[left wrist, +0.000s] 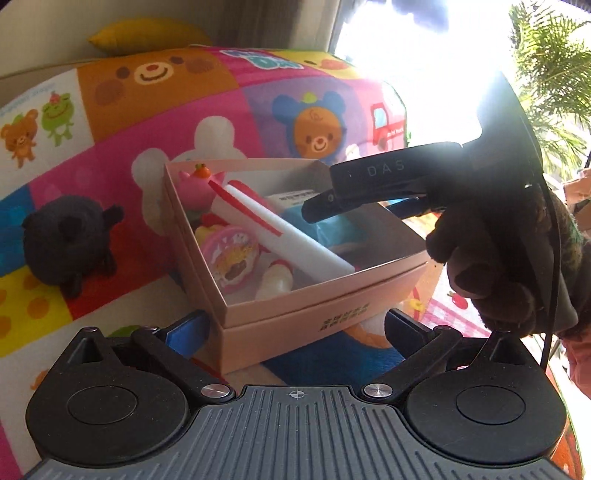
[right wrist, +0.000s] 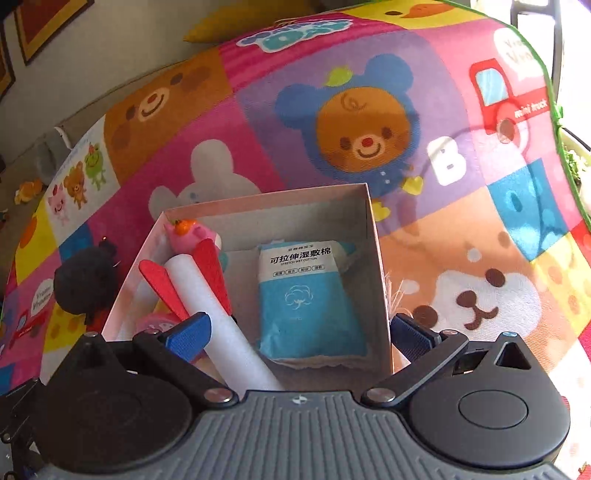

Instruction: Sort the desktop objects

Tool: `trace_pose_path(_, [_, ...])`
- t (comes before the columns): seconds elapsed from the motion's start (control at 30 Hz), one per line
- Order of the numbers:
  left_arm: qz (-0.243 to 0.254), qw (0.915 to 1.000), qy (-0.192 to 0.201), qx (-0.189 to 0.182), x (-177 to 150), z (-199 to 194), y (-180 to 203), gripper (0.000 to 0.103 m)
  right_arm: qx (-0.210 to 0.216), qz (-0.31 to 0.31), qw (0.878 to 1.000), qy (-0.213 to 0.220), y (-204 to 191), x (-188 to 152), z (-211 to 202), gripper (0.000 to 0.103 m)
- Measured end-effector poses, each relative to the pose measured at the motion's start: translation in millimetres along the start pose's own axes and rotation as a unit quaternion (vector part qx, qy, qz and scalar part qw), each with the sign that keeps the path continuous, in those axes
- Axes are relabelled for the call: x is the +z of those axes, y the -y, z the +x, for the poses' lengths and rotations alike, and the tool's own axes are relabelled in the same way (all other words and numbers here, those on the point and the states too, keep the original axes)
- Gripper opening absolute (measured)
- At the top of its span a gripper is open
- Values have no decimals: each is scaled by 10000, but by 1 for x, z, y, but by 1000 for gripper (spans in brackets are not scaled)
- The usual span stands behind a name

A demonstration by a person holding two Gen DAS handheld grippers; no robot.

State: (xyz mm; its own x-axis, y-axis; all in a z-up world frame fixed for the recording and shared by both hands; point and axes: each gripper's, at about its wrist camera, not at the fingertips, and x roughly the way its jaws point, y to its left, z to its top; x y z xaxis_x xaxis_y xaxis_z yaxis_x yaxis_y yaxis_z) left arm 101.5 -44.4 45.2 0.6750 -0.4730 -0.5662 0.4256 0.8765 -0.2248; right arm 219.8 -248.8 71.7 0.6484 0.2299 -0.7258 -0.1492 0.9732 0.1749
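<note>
A pink cardboard box (left wrist: 295,317) stands on a colourful play mat and also shows in the right wrist view (right wrist: 373,229). Inside lie a white foam rocket with red fins (left wrist: 291,230), a pink toy (left wrist: 194,182), a round pink toy (left wrist: 232,254) and a blue wet-cotton pack (right wrist: 308,299). My left gripper (left wrist: 295,326) is open, its fingers either side of the box's near corner. My right gripper (right wrist: 299,336) is open above the box, over the rocket (right wrist: 218,314) and pack; it shows from the side in the left wrist view (left wrist: 325,206).
A black plush toy (left wrist: 70,240) sits on the mat left of the box, also in the right wrist view (right wrist: 86,284). A yellow cushion (left wrist: 144,35) lies beyond the mat. A bright window and plants are at the right.
</note>
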Motion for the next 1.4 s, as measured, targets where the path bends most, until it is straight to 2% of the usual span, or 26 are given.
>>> trace_pose_path(0.27, [-448,9982,203,354,-5,-31,-30,103,214,-604,9979,-32,-64,-1,15,103])
trace_pose_path(0.37, [-518,9963,396,563,-13,-53,-36,103,347,-796,9962,-54,-76,-7,6,103])
trace_pose_path(0.47, [-291,9976,368,503,-25,-66,-29,103,137,-972,9948,256,-76,-18,-20,103])
trace_pose_path(0.53, [-6,9988,257,410,-37,-68,-16,103,32,-1161,9918,529,-73,-32,-47,103])
trace_pose_path(0.67, [229,9980,140,566,-53,-58,2,103,233,-1066,9914,719,-59,-65,-92,103])
trace_pose_path(0.77, [72,9969,244,748,-51,-53,2,103,370,-749,9944,655,-46,-98,-107,103])
trace_pose_path(0.9, [109,9940,120,1081,-47,-44,0,102,236,-463,9980,356,-37,-143,-105,103])
trace_pose_path(1.07, [266,9914,72,1281,-50,-45,8,103,509,-848,9950,134,-48,-188,-111,103])
trace_pose_path(1.13, [243,9911,61,1305,-52,-47,9,103,364,-1248,9915,94,-59,-199,-108,103])
trace_pose_path(1.23, [240,9914,56,1286,-55,-53,10,103,-249,-1720,9843,311,-66,-201,-102,103])
trace_pose_path(1.33, [266,9923,-15,1210,-59,-54,10,103,-976,-1527,9815,625,-58,-190,-96,103])
trace_pose_path(1.37, [290,9929,-66,1153,-60,-52,11,103,-1030,-1325,9837,652,-52,-186,-94,103])
trace_pose_path(1.4, [325,9935,-109,1083,-61,-51,12,103,-913,-1070,9881,617,-45,-182,-93,103])
